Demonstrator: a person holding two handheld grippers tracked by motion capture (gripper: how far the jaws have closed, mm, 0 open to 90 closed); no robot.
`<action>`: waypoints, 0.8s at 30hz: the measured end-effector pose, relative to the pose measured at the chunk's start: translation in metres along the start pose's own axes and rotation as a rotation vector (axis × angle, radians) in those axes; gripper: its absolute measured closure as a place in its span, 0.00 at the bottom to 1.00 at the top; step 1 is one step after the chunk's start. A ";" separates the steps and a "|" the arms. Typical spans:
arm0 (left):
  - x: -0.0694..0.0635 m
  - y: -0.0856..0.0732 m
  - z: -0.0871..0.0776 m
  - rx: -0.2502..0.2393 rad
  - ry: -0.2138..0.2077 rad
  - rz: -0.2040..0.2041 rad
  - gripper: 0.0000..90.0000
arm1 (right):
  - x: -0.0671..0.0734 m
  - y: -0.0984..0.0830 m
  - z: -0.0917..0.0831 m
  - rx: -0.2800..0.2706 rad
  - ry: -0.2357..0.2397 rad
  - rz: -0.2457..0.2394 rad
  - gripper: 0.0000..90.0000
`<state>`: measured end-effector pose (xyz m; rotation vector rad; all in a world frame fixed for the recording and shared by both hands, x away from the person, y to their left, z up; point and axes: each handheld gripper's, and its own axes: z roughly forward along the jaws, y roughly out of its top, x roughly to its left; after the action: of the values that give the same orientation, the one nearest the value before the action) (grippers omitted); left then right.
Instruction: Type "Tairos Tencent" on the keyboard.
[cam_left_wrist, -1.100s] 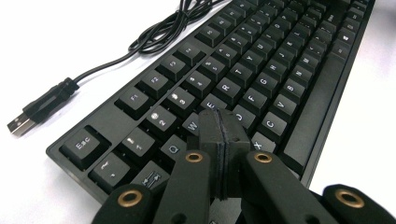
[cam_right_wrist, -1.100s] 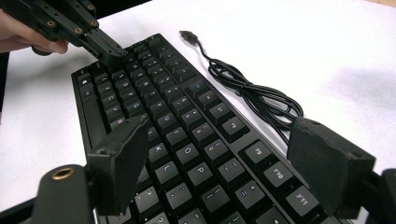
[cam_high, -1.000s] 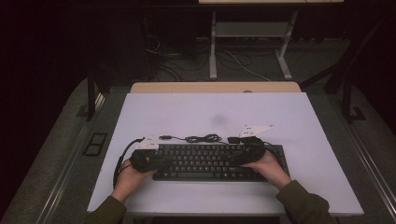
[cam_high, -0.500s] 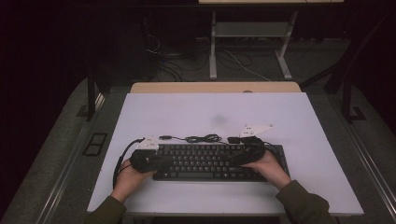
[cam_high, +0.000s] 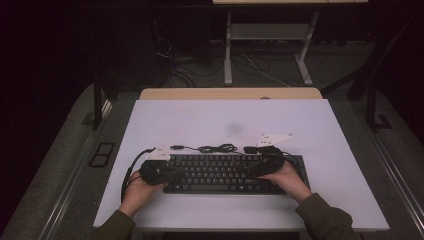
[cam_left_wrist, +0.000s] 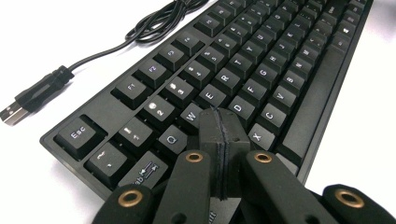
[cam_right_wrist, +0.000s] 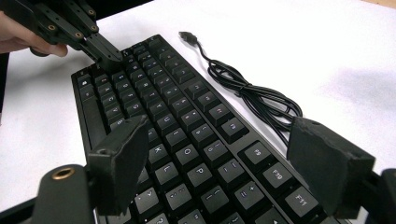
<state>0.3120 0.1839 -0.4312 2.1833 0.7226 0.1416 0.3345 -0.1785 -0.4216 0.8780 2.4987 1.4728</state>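
A black keyboard (cam_high: 220, 173) lies along the near part of the white table, its black USB cable (cam_high: 210, 148) coiled just behind it. My left gripper (cam_high: 171, 172) is at the keyboard's left end, jaws shut with nothing between them. In the left gripper view the closed tips (cam_left_wrist: 219, 122) rest at or just over the keys beside W and D on the keyboard (cam_left_wrist: 261, 60). My right gripper (cam_high: 254, 167) hovers over the keyboard's right end. Its jaws (cam_right_wrist: 224, 161) stand open above the keys (cam_right_wrist: 187, 126), gripping nothing.
The cable's USB plug (cam_left_wrist: 28, 99) lies loose on the white table (cam_high: 225, 117) behind the keyboard's left end. In the right gripper view the left gripper (cam_right_wrist: 100, 49) and a hand (cam_right_wrist: 23, 37) are at the keyboard's far end. A second desk's legs (cam_high: 227, 50) stand behind the table.
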 end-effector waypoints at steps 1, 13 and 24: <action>-0.001 0.000 0.001 0.001 -0.004 -0.001 0.99 | 0.000 0.000 0.000 0.000 0.000 0.000 0.23; -0.003 0.003 -0.001 -0.044 -0.010 -0.015 0.91 | -0.001 0.000 0.000 0.002 -0.001 -0.001 0.23; -0.010 0.009 0.004 -0.081 0.007 -0.005 0.54 | -0.002 0.000 0.000 -0.005 0.001 0.004 0.23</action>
<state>0.3093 0.1710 -0.4261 2.1045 0.7141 0.1737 0.3360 -0.1797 -0.4215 0.8824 2.4939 1.4806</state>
